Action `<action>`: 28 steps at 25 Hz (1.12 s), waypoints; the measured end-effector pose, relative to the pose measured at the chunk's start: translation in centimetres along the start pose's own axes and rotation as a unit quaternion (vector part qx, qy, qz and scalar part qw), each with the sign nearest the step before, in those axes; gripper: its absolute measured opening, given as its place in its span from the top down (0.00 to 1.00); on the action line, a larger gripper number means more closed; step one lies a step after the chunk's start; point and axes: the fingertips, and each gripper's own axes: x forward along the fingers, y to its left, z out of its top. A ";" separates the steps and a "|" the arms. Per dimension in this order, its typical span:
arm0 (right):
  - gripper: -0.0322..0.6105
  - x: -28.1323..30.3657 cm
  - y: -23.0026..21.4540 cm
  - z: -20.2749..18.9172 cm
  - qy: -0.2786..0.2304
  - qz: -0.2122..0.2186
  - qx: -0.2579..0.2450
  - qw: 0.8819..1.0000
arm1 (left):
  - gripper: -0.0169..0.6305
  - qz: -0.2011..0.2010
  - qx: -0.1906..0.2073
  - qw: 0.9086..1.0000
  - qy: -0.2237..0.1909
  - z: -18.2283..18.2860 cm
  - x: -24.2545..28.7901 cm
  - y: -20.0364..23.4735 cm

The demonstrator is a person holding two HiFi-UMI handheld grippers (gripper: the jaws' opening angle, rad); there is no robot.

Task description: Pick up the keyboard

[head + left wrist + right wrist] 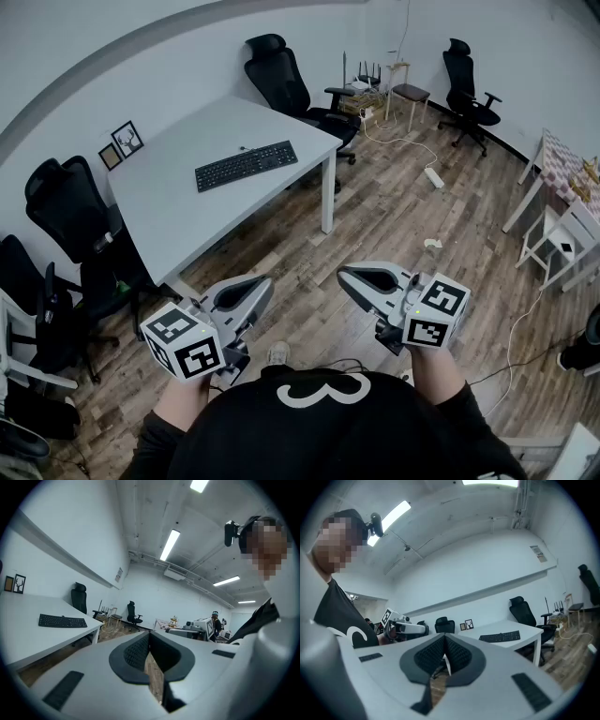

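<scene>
Wood-plank floor fills most of the room, and a bare stretch of it lies between the person and the white table. Black office chairs crowd the table's left side, and another stands behind its far end. The black keyboard lies flat on the tabletop, with two small picture frames by the wall nearby. The left gripper and right gripper are well short of the keyboard, both with jaws pressed together on nothing.
</scene>
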 end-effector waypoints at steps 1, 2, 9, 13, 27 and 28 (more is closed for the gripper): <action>0.94 -0.2 0.0 0.1 -0.001 0.001 -0.001 1.000 | 0.95 -0.002 0.003 1.000 -0.001 0.0 0.1 -0.1; 0.94 -0.4 0.1 0.1 -0.001 0.001 -0.002 1.000 | 0.95 -0.004 0.004 1.000 -0.001 0.0 0.2 -0.3; 0.94 -1.2 0.2 0.3 -0.001 -0.001 -0.002 1.000 | 0.95 -0.005 -0.009 1.000 0.004 -0.5 0.6 -0.9; 0.94 -1.4 0.0 0.3 -0.001 -0.006 -0.004 1.000 | 0.95 -0.008 -0.017 1.000 0.003 -0.7 0.8 -0.7; 0.94 -2.0 -1.7 -0.8 -0.005 -0.025 0.034 0.999 | 0.95 -0.021 -0.042 0.999 0.021 -1.9 2.0 -0.2; 0.94 -1.9 -2.0 -0.9 -0.006 -0.026 0.037 0.999 | 0.95 -0.020 -0.046 0.998 0.023 -2.1 2.2 0.1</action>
